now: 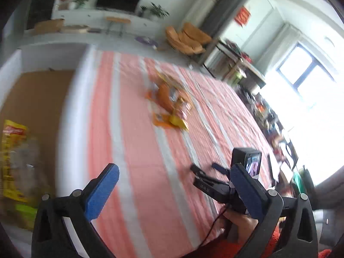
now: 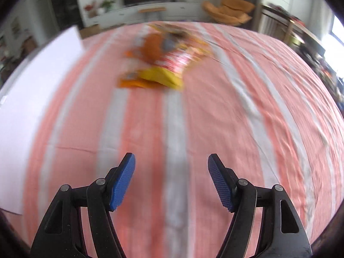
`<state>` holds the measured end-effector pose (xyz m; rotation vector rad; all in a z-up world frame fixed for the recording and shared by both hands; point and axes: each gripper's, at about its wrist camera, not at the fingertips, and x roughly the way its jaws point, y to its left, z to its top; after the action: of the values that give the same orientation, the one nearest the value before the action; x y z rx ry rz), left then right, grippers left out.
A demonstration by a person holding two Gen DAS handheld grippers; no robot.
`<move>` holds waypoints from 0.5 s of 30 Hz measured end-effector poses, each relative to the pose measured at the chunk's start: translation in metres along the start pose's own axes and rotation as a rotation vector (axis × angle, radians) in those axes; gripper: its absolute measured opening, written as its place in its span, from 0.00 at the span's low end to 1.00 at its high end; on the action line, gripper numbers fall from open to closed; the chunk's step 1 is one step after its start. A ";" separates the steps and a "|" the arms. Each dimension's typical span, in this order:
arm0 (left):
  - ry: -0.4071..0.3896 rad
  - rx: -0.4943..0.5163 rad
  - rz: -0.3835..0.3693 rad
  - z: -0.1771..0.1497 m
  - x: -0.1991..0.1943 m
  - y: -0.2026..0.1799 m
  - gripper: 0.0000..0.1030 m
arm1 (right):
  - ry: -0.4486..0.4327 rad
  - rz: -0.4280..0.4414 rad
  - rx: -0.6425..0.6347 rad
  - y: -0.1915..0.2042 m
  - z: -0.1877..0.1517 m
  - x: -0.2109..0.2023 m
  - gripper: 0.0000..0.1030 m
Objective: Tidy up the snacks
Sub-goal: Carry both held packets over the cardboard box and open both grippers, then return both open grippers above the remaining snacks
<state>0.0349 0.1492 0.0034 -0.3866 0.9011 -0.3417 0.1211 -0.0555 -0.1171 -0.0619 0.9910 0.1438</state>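
The left gripper and right gripper are held spread wide, nothing grasped, above the striped cloth. The blurred snack pile is seen at twelve o'clock, well apart. A cardboard box holding a yellow packet lies at nine o'clock in the left view.

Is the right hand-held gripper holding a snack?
No, the right hand-held gripper is open and empty, with the snack pile lying farther away on the striped cloth.
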 end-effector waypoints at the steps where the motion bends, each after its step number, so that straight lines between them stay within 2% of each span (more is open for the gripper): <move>1: 0.024 0.018 -0.003 -0.002 0.017 -0.008 0.99 | -0.030 -0.013 0.015 -0.010 -0.006 -0.001 0.71; 2: 0.040 0.036 0.012 -0.004 0.035 -0.014 0.99 | -0.068 -0.021 0.019 -0.018 -0.010 -0.007 0.72; 3: 0.050 0.060 0.047 -0.007 0.051 -0.017 0.99 | -0.070 -0.066 0.023 -0.024 -0.012 -0.008 0.73; 7: 0.060 0.138 0.203 -0.013 0.100 -0.008 0.99 | -0.086 -0.107 0.048 -0.037 -0.013 -0.009 0.73; 10: 0.059 0.124 0.274 -0.025 0.124 0.004 0.99 | -0.090 -0.087 0.082 -0.041 -0.013 -0.008 0.74; 15: 0.041 0.118 0.382 -0.024 0.155 0.024 0.99 | -0.089 -0.081 0.090 -0.043 -0.012 -0.010 0.77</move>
<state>0.1077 0.0972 -0.1278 -0.0942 0.9683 -0.0509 0.1126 -0.0999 -0.1159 -0.0129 0.9031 0.0277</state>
